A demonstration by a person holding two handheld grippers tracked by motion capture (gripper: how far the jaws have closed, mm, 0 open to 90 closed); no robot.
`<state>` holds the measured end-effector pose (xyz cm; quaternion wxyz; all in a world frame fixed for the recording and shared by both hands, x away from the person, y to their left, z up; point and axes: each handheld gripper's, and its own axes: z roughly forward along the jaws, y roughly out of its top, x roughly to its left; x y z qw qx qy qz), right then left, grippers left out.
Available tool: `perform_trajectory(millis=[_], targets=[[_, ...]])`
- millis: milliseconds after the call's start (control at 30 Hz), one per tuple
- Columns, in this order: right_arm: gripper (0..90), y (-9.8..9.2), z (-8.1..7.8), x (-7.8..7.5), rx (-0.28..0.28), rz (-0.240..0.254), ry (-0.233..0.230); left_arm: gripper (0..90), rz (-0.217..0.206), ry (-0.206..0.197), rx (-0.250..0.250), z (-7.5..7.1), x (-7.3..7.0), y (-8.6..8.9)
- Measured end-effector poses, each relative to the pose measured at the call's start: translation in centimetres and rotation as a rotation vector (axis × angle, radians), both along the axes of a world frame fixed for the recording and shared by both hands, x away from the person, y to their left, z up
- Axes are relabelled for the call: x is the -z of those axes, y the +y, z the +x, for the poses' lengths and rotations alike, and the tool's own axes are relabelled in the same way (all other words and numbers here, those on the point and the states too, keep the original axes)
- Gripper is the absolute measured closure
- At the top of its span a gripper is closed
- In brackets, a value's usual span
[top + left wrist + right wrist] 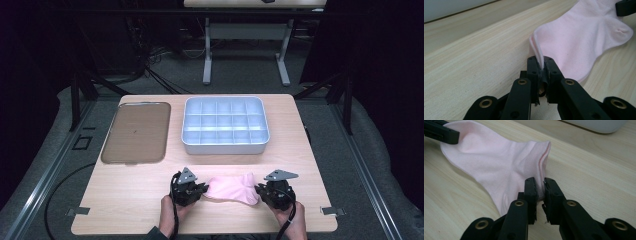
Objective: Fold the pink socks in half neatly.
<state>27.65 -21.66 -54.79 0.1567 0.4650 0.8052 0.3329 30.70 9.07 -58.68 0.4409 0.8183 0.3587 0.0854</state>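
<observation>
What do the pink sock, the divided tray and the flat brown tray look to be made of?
Pink sock: soft knit fabric, matte, with a ribbed cuff edge and folds where the jaws pinch it. Divided tray: probably moulded plastic, pale blue-grey, smooth with a slight sheen and rounded corners. Flat brown tray: likely plastic, semi-gloss with a raised rim; metal cannot be ruled out.

Tray (135,132): you see it flat and brown at the table's far left
Organizer (225,125): white, many compartments, just right of your tray
Table (310,150): pale wood under both
Second table (247,30): stands well behind yours on grey legs
</observation>
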Motion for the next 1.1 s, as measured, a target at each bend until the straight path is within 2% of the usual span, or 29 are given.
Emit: perform_trajectory(millis=[100,167,300,367,400,433,567,667,767,833,867,967,1000,1100], targets=[[81.2,0.0,-0.1,-0.3,-0.004,-0.002,-0.007,84.3,0.004,-0.026,-0.001,-0.2,0.0,-0.1],[81.2,0.1,-0.2,-0.5,-0.011,0.001,-0.01,84.5,0.007,-0.023,-0.008,-0.2,0.1,-0.2],[81.0,0.4,-0.4,-0.9,-0.017,-0.008,-0.021,84.6,0.042,-0.032,-0.009,-0.2,0.1,-0.5],[80.9,0.6,-0.5,-1.2,-0.017,-0.016,-0.021,84.6,0.041,-0.035,-0.007,-0.3,0.2,-0.5],[80.9,0.7,-0.5,-1.3,-0.014,-0.029,-0.02,84.6,0.04,-0.032,-0.005,-0.3,0.2,-0.5],[80.8,0.7,-0.7,-1.7,0.011,-0.105,-0.003,84.5,0.037,-0.033,-0.008,-0.3,0.1,-0.5],[80.8,1.3,-0.3,-1.4,-0.008,-0.178,0.034,84.4,0.01,-0.027,0.009,-0.3,0.2,-0.4],[80.8,1.6,-0.2,-1.5,-0.026,-0.228,0.085,84.4,-0.006,-0.028,0.014,-0.3,0.1,-0.2],[80.7,1.7,-0.2,-1.5,-0.032,-0.213,0.079,84.2,-0.025,-0.021,0.017,-0.2,0.1,0.0],[80.7,2.0,-0.2,-1.4,-0.038,-0.198,0.053,83.5,-0.018,-0.015,0.015,-0.2,0.2,-0.1],[80.7,2.0,-0.2,-1.4,-0.036,-0.208,0.036,82.6,-0.022,-0.006,0.017,-0.1,0.2,-0.1],[80.7,1.9,-0.2,-1.4,-0.032,-0.199,0.058,78.3,-0.02,-0.009,0.012,-0.1,0.2,-0.1],[80.7,1.7,-0.2,-1.5,-0.033,-0.205,0.069,75.4,-0.028,-0.001,0.01,-0.1,0.2,0.0],[80.7,1.5,-0.3,-1.6,-0.025,-0.217,0.083,65.3,-0.028,-0.015,-0.005,-0.1,0.1,0.0]])
